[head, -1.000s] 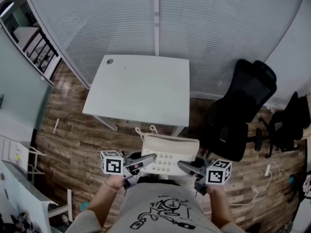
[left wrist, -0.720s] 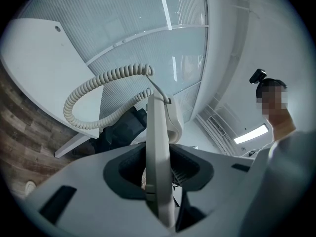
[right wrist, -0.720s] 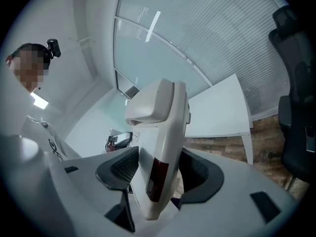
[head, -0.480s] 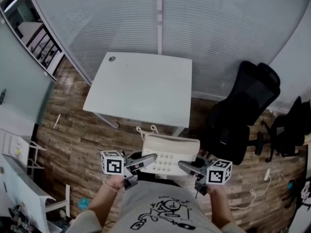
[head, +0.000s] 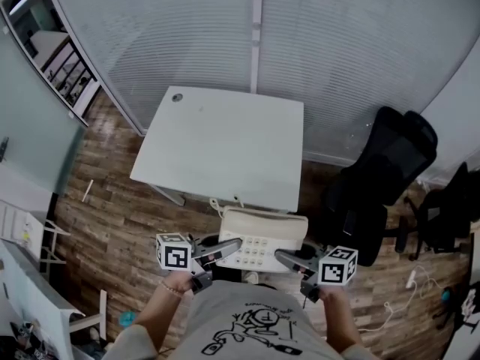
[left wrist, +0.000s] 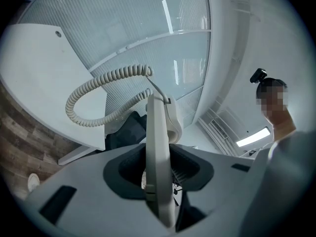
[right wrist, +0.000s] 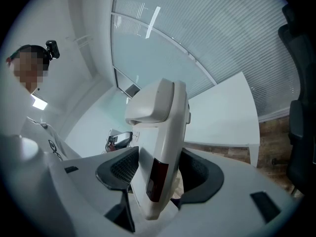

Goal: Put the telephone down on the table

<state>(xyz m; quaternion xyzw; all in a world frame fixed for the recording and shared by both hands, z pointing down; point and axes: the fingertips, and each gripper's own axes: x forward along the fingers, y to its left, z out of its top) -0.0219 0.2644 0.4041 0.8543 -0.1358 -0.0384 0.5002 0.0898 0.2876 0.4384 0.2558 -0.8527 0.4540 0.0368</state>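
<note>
A cream desk telephone (head: 261, 238) with a keypad and handset hangs in the air in front of the person, just short of the white table's (head: 225, 145) near edge. My left gripper (head: 234, 244) is shut on the telephone's left side (left wrist: 159, 157), and my right gripper (head: 281, 256) is shut on its right side (right wrist: 163, 147). The coiled cord (left wrist: 98, 102) loops out from the phone's left end toward the table. In the head view the cord (head: 225, 199) shows as small loops at the phone's far edge.
The table stands on a wood floor (head: 120, 201) before a wall of closed blinds (head: 255, 36). A black office chair (head: 382, 178) stands to the right of the table, a second dark chair (head: 450, 208) beyond it. White furniture (head: 30, 291) stands at lower left.
Both grippers have carried the telephone forward; the table's near edge now lies closer to the phone. Both grips are unchanged.
</note>
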